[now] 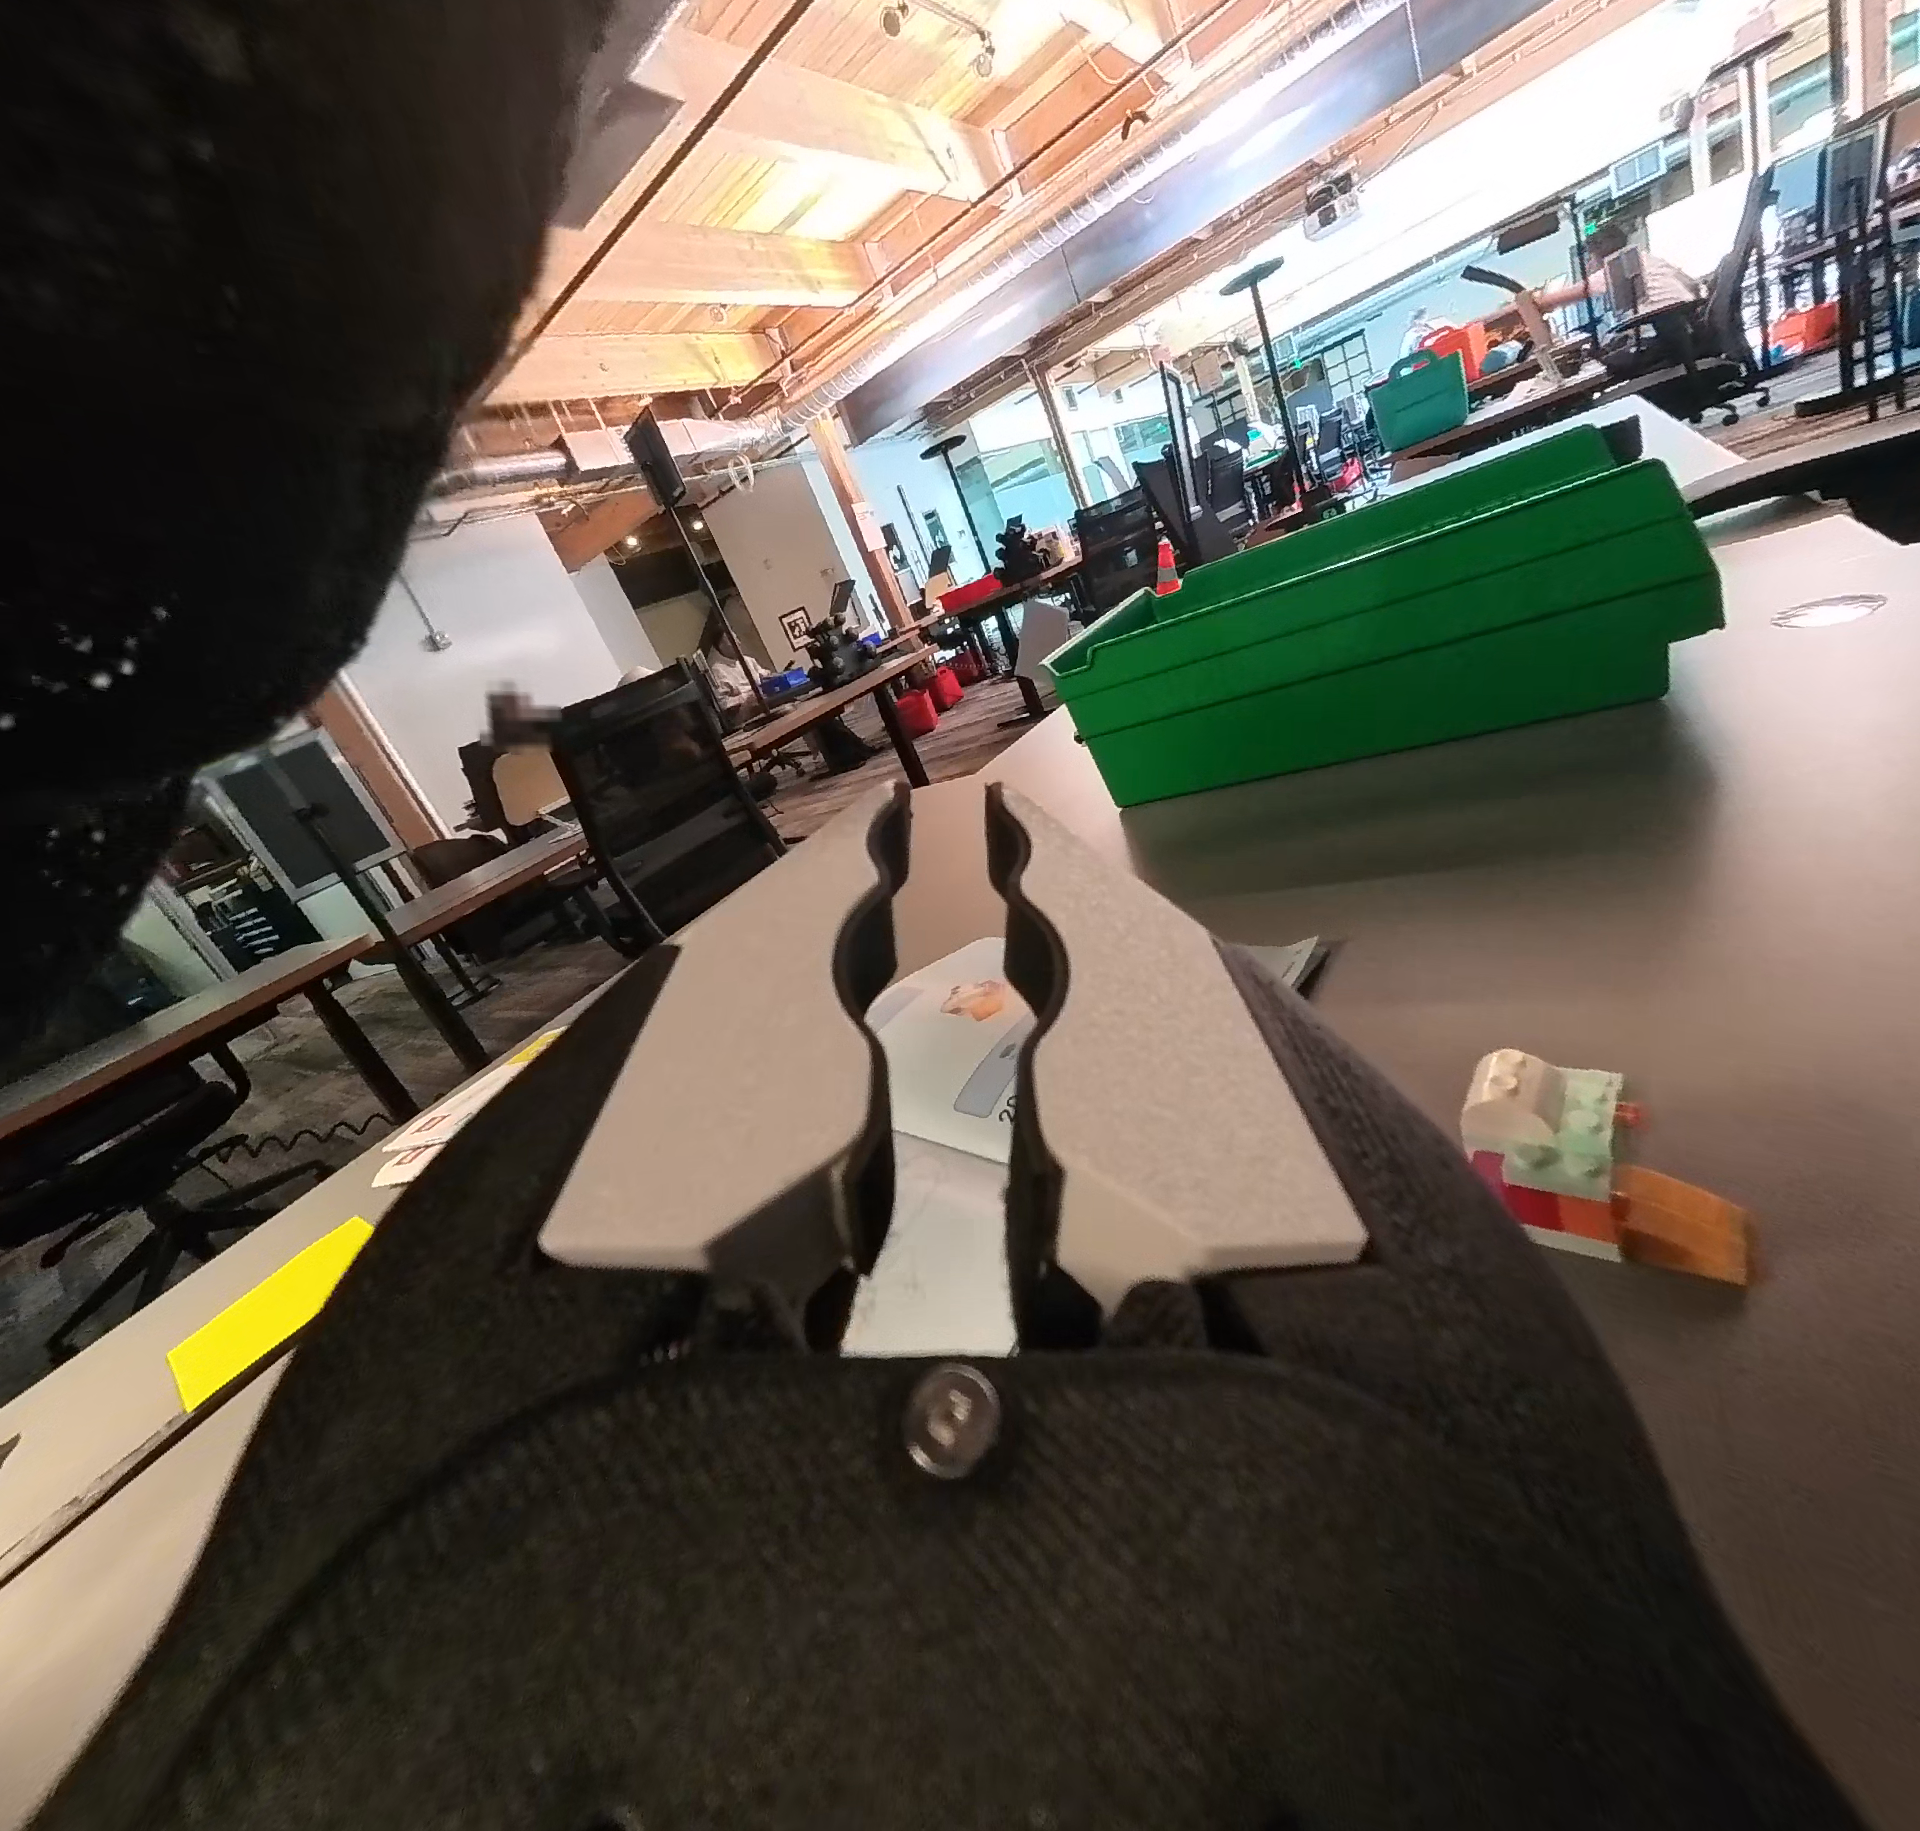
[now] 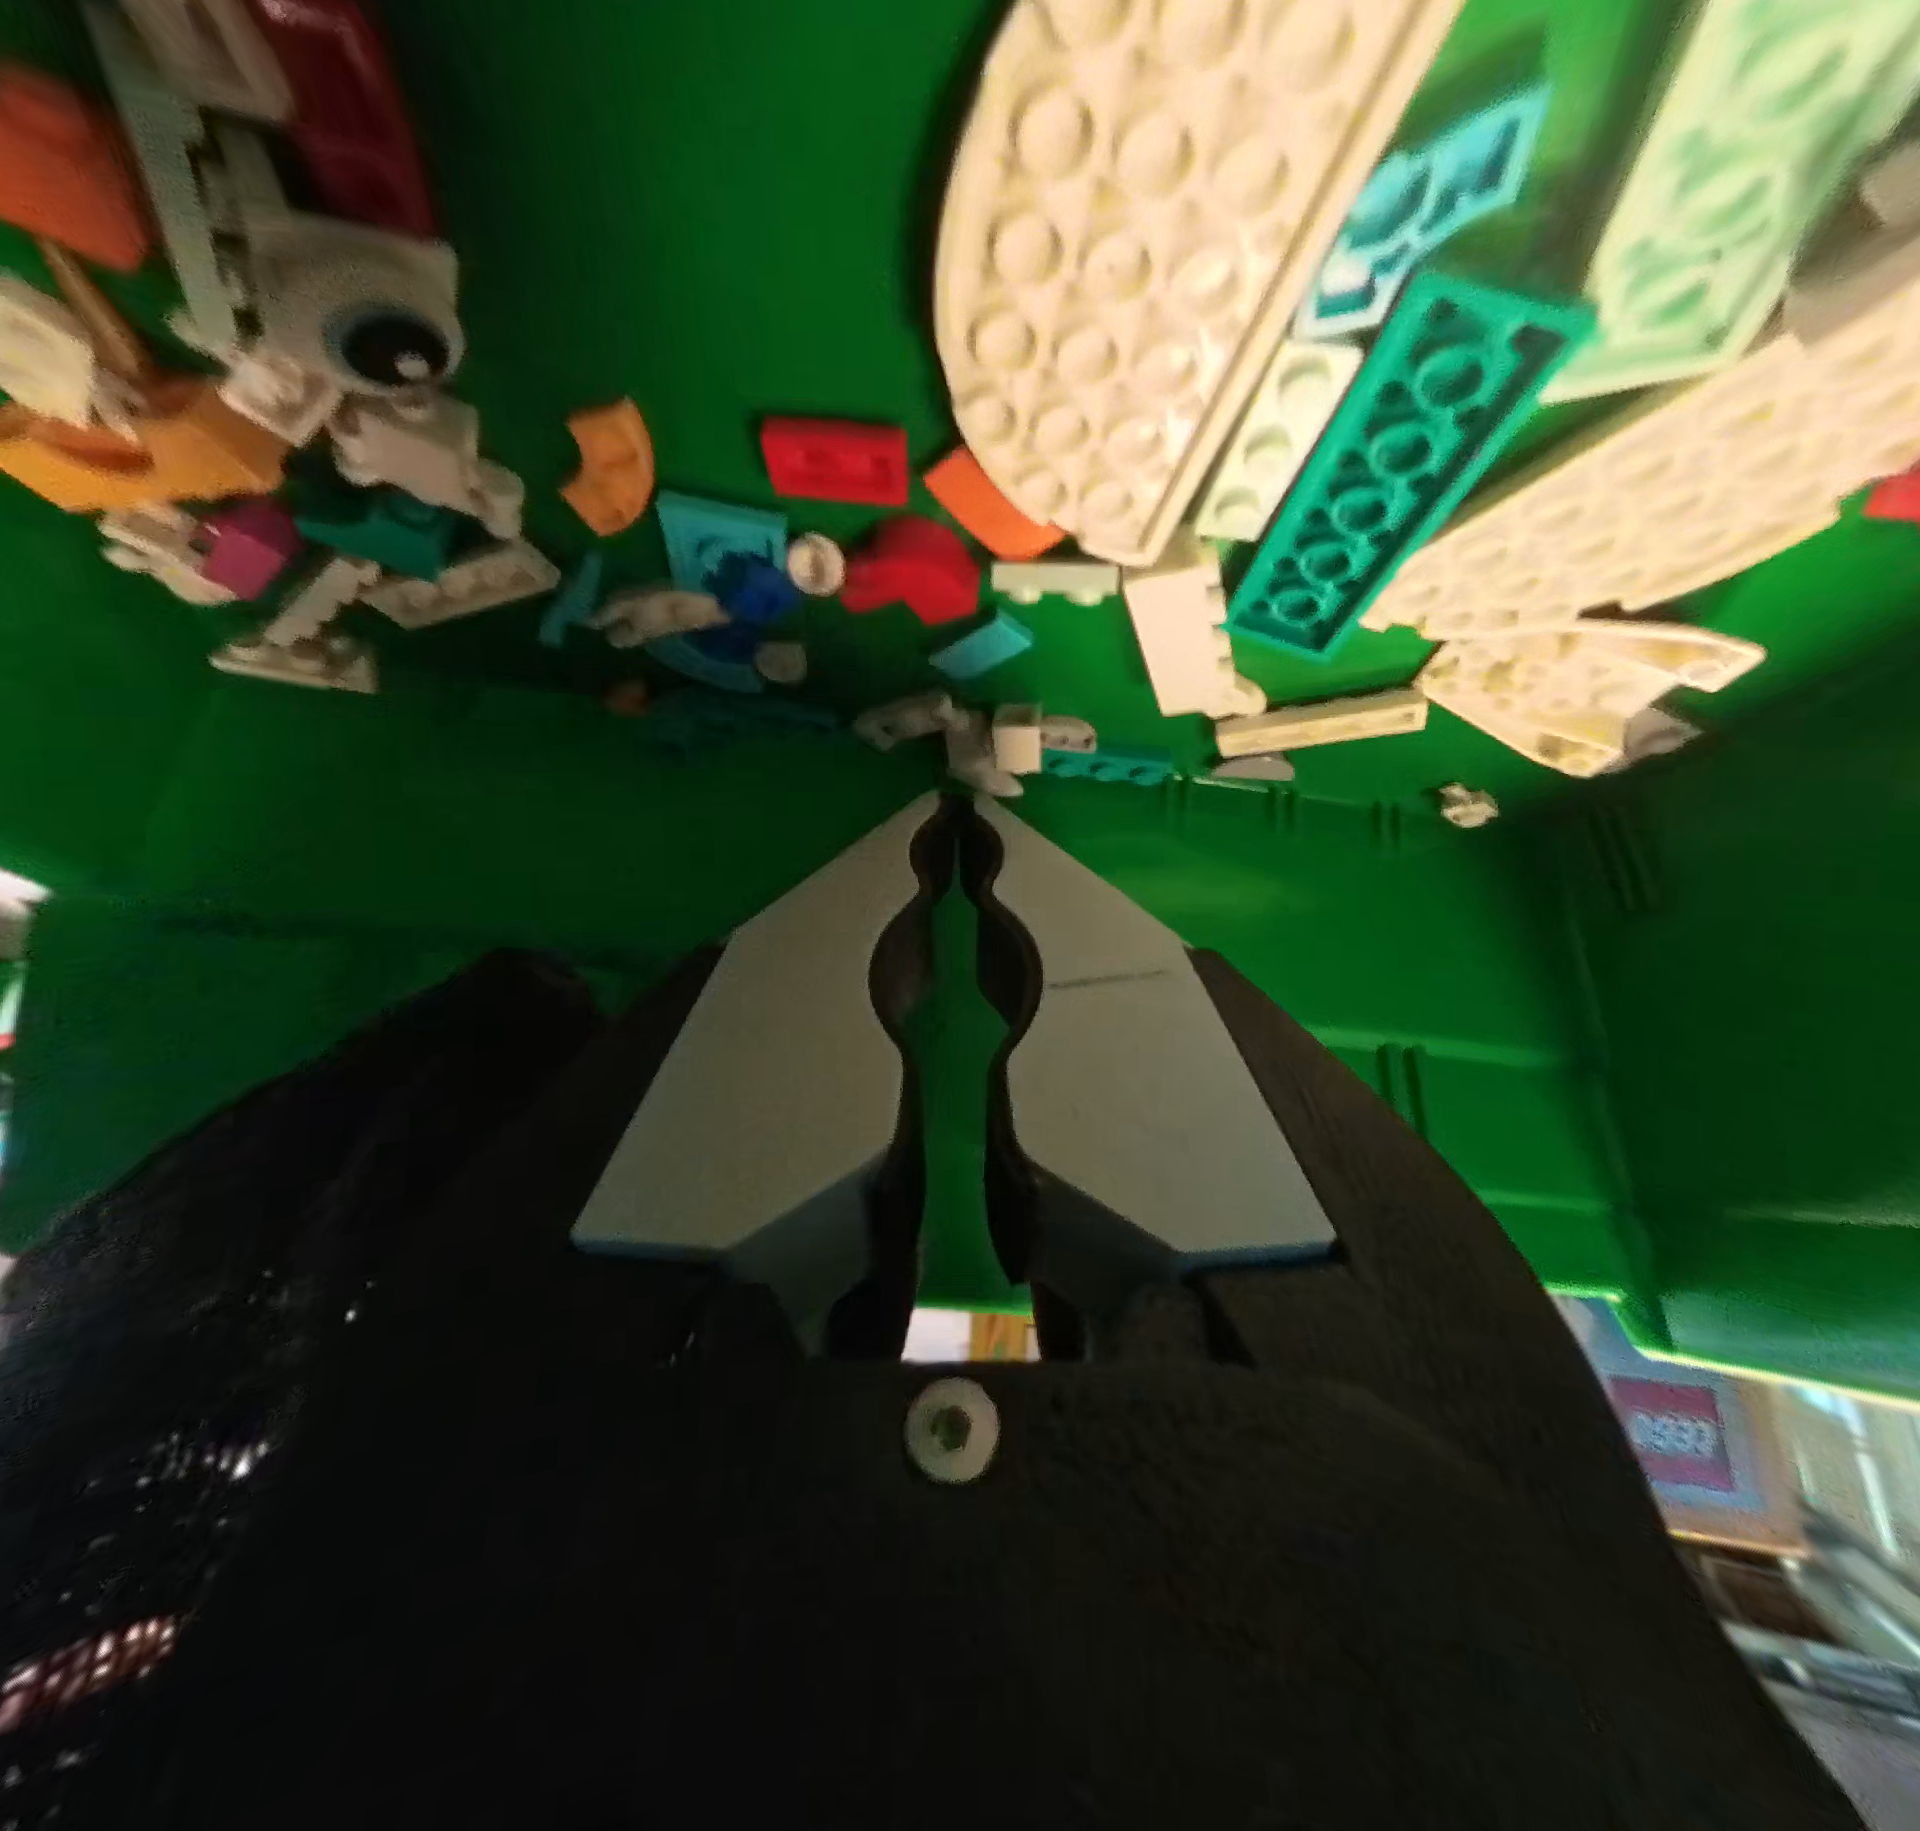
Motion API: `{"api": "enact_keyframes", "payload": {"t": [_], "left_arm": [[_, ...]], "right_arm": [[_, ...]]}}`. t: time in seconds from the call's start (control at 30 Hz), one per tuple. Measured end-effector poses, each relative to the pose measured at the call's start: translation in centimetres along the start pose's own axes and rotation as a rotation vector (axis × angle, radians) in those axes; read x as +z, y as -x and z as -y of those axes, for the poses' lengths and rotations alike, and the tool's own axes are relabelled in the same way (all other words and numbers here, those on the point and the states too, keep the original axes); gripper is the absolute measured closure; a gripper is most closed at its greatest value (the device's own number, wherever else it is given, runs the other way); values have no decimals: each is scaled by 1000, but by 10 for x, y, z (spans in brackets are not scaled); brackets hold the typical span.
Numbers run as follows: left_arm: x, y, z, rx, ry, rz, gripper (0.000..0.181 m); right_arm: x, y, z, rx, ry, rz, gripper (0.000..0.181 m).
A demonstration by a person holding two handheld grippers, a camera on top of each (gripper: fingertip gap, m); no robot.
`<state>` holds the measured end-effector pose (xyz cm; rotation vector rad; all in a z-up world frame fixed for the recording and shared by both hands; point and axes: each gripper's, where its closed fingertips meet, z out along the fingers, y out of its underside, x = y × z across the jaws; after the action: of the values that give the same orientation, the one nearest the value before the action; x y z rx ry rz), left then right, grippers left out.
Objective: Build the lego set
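In the left wrist view my left gripper (image 1: 943,807) hangs over the dark table (image 1: 1558,898), its jaws a little apart and empty. A small lego build (image 1: 1558,1168) of white, mint, pink and orange bricks lies on the table to its right. An instruction booklet (image 1: 956,1054) lies under the fingers. In the right wrist view my right gripper (image 2: 952,811) is down inside the green bin (image 2: 520,119), tips closed together right at a small white piece (image 2: 982,758). I cannot tell if it grips it. A white oval plate (image 2: 1143,223), a teal brick (image 2: 1403,472) and loose red and orange pieces lie beyond.
Stacked green bins (image 1: 1382,659) stand on the table ahead and to the right of the left gripper. A yellow tape patch (image 1: 270,1314) marks the light table at the left edge. A part-built white piece with an eye (image 2: 384,337) lies at the bin's left. My hands' fingertips stand some 35 centimeters from each other. From my right tips it is roughly 9 centimeters to the teal brick (image 2: 1403,472); from my left, 40 centimeters. My right gripper is the nearer one to the white oval plate (image 2: 1143,223): about 10 centimeters, against 35 centimeters.
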<state>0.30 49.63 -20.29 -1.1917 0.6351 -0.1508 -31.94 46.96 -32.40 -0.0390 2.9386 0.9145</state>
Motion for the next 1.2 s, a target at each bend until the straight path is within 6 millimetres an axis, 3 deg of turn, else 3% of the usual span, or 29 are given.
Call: {"api": "enact_keyframes", "payload": {"t": [0.1, 0.17, 0.3, 0.4, 0.53, 0.67, 0.77, 0.83, 0.9, 0.97, 1.03, 1.1, 1.2], "left_arm": [[0, 0, 0, 0, 1, -1, 168], [0, 0, 0, 2, 0, -1, 168], [0, 1, 0, 3, -1, 1, 168], [-1, 2, 0, -1, -1, 4, 168], [-1, 3, 1, -5, -4, 8, 168], [-1, 5, 1, -14, -6, 11, 168], [-1, 4, 1, -10, -6, 9, 168], [0, 3, 1, -7, -4, 7, 168], [0, 3, 1, -6, -5, 7, 168], [-1, 3, 1, -9, -5, 7, 168], [-1, 4, 1, -12, -5, 8, 168], [-1, 4, 1, -14, -5, 8, 168], [-1, 3, 1, -14, -5, 7, 168]], "right_arm": [[3, 7, 4, 30, 31, 62, 181], [1, -4, 18, 42, -54, 11, 181], [-31, -13, 43, 164, -342, 22, 181], [-45, 22, 45, 158, -420, 224, 181], [-42, 83, 44, 89, -364, 469, 181], [-31, 99, 54, 65, -341, 474, 180], [-15, 87, 50, 63, -273, 366, 180], [-9, 65, 42, 71, -231, 225, 181], [-8, 26, 32, 125, -199, 8, 181], [-14, 13, 28, 122, -215, -60, 181], [-26, 30, 47, 97, -363, 60, 181], [-46, 65, 71, 35, -525, 263, 181], [-57, 97, 86, -22, -584, 436, 181]]}}
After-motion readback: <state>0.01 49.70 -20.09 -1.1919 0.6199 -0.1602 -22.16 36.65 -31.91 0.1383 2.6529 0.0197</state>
